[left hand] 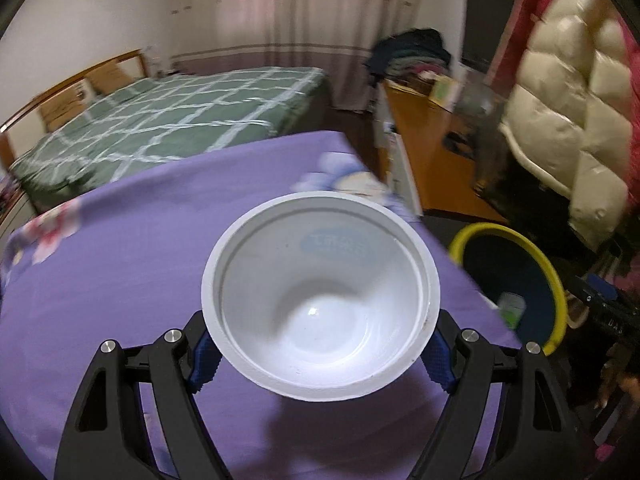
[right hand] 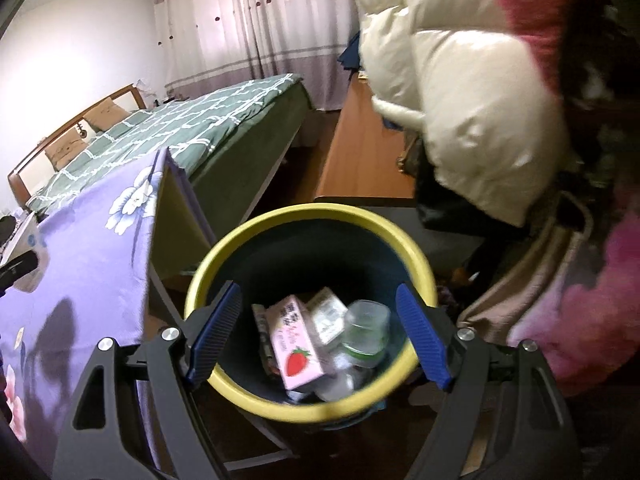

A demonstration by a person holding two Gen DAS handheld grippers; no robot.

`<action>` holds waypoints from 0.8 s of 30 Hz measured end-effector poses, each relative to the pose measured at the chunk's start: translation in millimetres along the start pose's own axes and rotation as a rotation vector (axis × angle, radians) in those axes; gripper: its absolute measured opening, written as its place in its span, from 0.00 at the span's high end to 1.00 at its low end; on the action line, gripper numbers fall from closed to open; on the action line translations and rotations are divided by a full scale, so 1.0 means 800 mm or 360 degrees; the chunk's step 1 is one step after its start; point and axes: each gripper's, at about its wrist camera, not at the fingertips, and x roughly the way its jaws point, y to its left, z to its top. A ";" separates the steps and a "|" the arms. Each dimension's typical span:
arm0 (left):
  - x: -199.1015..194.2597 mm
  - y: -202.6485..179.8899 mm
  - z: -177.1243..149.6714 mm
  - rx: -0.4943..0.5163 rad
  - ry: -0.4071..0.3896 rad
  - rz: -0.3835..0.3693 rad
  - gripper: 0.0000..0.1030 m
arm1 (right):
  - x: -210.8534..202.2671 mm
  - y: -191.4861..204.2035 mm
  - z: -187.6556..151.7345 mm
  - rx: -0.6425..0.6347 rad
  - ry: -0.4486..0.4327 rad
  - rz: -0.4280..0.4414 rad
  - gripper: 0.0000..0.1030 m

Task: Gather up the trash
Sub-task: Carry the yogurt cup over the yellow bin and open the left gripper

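Nearest the left wrist camera, the left tongs (left hand: 320, 344) clamp a white disposable bowl (left hand: 320, 292) by its sides, blue pads pressed to its wall on both flanks, mouth facing the lens and empty inside. The bowl is carried above the counter (left hand: 132, 272) draped in a purple flowered cloth, not resting on it. Past the counter's right edge and lower down stands the yellow-rimmed trash bin (left hand: 516, 280), so the bowl's drop point lies to the right of the left tongs and beyond the cloth's edge; judging by that, the coming move is a sideways carry until the bowl clears the rim. In the right wrist view, the right tongs (right hand: 318, 332) stand wide apart with nothing between the pads, poised directly over the bin (right hand: 308, 216), making the right hand the nearer one to it. Inside lie a pink strawberry milk carton (right hand: 296, 344), a second small carton (right hand: 328, 312) and a clear plastic bottle (right hand: 366, 332). Farther off, a green checked bed (left hand: 172, 120) and pale curtains (left hand: 288, 4).
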 end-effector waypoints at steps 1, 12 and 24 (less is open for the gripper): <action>0.005 -0.018 0.003 0.0032 0.0008 -0.0024 0.23 | -0.004 -0.006 -0.002 0.0003 -0.0003 -0.0009 0.25; 0.084 -0.201 0.031 0.0307 0.0200 -0.0317 0.23 | -0.022 -0.071 -0.019 0.0097 0.0002 -0.0097 0.25; 0.095 -0.249 0.038 0.0344 0.0210 -0.0339 0.06 | -0.025 -0.071 -0.023 0.0082 0.0025 -0.0099 0.23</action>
